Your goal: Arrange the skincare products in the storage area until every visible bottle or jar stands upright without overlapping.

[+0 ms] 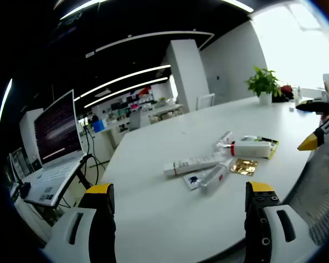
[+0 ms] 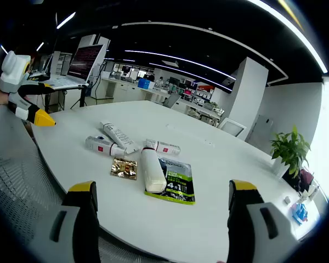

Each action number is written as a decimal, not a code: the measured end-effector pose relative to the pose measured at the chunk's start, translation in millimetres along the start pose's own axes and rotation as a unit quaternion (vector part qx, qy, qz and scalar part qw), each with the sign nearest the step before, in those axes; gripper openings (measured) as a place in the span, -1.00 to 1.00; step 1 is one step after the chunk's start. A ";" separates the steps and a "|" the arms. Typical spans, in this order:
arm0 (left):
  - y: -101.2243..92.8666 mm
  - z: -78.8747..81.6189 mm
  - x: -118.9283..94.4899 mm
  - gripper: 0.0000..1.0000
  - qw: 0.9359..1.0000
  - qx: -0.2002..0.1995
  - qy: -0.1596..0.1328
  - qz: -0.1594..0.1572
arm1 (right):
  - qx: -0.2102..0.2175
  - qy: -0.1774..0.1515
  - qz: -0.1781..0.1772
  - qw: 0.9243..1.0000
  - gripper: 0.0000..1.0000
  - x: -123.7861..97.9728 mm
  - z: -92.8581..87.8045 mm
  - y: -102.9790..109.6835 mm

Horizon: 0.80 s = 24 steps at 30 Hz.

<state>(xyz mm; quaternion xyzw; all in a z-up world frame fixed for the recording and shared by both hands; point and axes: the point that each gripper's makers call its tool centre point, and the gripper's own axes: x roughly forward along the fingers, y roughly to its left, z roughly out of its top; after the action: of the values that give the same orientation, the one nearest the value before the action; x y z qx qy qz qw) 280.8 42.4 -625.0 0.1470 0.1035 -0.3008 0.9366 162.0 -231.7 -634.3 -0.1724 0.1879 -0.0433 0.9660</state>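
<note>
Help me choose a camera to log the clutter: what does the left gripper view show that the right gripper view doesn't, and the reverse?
Left gripper view: a blue-printed sachet under the clear tube, and the right hand-held gripper entering.
Right gripper view: the green packet face-up with its print showing, and the left hand-held gripper entering.
Both: white table, lying white bottle, gold sachet, potted plant, laptop.

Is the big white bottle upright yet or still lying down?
Lying down. In the right gripper view the white bottle lies on its side across the green-and-black packet, red-ringed neck pointing away from the camera.
</note>
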 end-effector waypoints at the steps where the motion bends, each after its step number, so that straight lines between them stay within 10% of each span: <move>1: -0.2 -0.5 0.3 0.94 1.000 0.000 0.002 -0.001 | 0.000 0.002 0.002 1.000 1.00 0.3 -0.5 0.5; 24: 0.1 -4.6 1.4 0.94 1.000 0.015 0.017 0.002 | -0.005 0.007 0.011 1.000 0.99 0.7 -2.3 3.8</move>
<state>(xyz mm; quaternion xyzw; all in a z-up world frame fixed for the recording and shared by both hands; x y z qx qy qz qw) 281.4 43.4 -629.7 0.1660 0.1142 -0.2977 0.9331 161.8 -229.0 -637.8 -0.1747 0.1965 -0.0324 0.9643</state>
